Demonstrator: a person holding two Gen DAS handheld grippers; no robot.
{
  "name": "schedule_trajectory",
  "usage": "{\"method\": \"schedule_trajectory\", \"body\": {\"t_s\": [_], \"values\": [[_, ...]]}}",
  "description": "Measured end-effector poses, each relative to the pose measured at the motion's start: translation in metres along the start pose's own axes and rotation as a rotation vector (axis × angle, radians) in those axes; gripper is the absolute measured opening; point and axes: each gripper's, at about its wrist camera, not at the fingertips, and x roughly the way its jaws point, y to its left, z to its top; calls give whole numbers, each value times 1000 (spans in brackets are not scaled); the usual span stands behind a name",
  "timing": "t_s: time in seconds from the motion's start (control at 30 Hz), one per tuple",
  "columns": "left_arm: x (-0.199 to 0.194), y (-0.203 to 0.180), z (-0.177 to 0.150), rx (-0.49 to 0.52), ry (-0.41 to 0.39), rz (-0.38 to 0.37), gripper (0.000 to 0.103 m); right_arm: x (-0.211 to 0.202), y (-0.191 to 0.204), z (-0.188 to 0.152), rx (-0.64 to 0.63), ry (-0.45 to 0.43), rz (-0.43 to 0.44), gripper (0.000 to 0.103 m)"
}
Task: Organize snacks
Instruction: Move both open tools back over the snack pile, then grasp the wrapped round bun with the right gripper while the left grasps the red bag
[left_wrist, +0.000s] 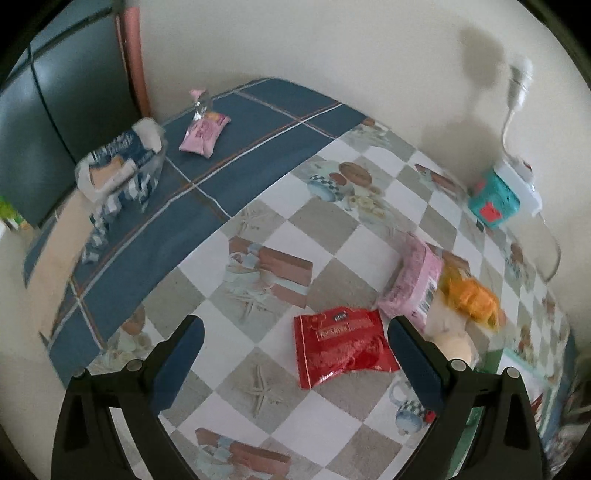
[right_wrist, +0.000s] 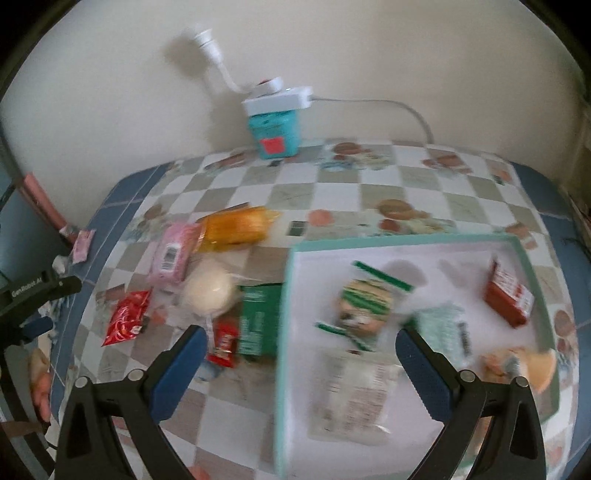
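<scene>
Left gripper (left_wrist: 295, 332) and right gripper (right_wrist: 301, 341): jaws wide, empty. Near red foil packet (left_wrist: 341, 345): light, crinkly, slippery; best pinched across its flat middle.

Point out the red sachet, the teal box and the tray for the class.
red sachet (left_wrist: 341, 343): left wrist view, middle of its printed face.
teal box (right_wrist: 274, 136): right wrist view, front face above the red label.
tray (right_wrist: 286, 295): right wrist view, its left rim.
</scene>
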Motion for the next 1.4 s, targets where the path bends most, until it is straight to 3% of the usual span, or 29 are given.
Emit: {"method": "schedule_trajectory", "body": {"t_s": [0.43,0.73,1.0,1.4], "values": [[58,-6,7,-75,146,-122,100,52,59,36,-18,139,39,103],[79,-10,8,-69,218,-165,100,85,84,45,-61,236,14,92],[90,-27,7,-16,247,-185,100,106,95,41,-88,294,-5,80],[100,-45,3,47,261,-140,99,123,108,39,-153,316,-61,75]]}}
